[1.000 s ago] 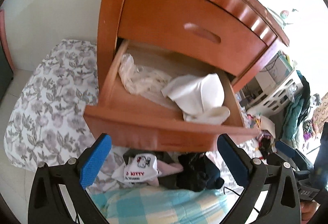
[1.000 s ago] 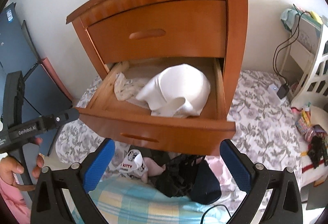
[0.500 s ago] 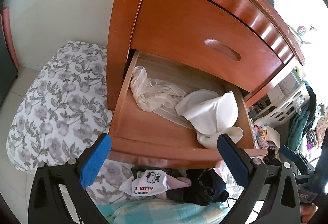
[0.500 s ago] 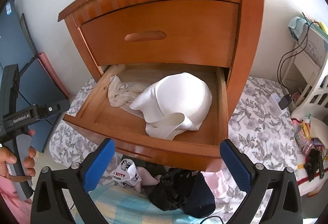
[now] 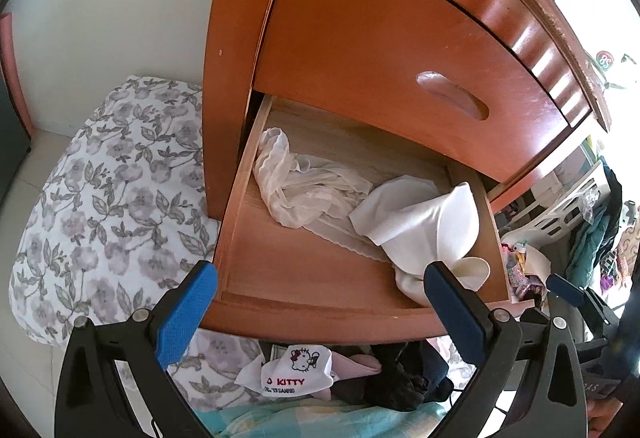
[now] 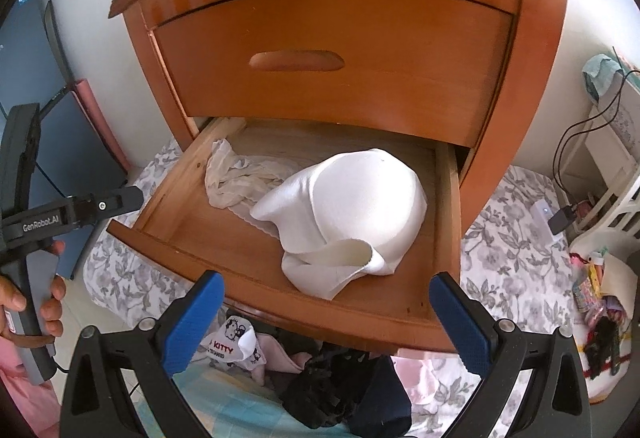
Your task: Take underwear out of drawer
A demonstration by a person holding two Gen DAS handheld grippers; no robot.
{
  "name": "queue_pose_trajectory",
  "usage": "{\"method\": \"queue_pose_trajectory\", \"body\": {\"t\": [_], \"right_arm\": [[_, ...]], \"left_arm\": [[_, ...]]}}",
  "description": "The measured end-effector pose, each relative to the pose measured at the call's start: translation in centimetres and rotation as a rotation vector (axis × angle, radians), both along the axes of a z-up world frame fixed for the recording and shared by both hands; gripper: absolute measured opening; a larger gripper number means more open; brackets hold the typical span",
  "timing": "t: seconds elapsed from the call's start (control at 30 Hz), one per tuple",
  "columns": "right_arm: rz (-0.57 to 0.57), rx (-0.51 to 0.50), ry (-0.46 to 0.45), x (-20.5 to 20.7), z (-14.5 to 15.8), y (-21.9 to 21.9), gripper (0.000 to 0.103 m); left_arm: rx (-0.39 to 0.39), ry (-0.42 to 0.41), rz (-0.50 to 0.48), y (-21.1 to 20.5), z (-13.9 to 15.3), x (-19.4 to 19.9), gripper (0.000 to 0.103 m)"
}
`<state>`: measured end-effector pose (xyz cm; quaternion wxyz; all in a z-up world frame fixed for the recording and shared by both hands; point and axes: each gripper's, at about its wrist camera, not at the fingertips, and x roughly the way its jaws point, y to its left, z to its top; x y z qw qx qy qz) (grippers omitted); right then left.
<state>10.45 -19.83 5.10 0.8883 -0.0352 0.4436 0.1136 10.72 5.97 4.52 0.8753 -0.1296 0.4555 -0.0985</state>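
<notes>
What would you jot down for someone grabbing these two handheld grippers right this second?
Left gripper: open, empty, at the drawer's front edge.
Right gripper: open, empty, facing the white bra.
The lower drawer is pulled out; the bra and a crumpled cream garment lie inside.
Done: several garments, including a Hello Kitty piece, lie below the drawer.
Left: lift out the two remaining pieces.

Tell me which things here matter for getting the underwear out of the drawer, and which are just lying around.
Part of the job:
open lower drawer
white bra
cream crumpled garment
left gripper, open
right gripper, open

Just lying about:
clothes pile below the drawer
floral bedding
closed upper drawer
white basket
</notes>
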Motion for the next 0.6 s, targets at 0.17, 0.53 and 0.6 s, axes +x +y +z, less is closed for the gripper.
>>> {"method": "queue_pose_trajectory", "body": {"t": [0.17,0.53,0.6], "right_arm": [[-0.006,0.004,0.016,1.3,-0.5,-0.3,0.103],[-0.006,-0.01,0.059,5.4,-1.4,-0.7,0.103],[0.009,-0.012,0.075,6.1,-1.8,-0.4,0.103]], "left_arm": [[-0.015,0.011,-0.019,-0.1,-0.4,1.4,0.103],[0.02,0.003,-0.099,-1.6,0.0,5.4,0.103],[0.028,0.042,-0.124,-1.9,-0.4,6.6,0.103]]}}
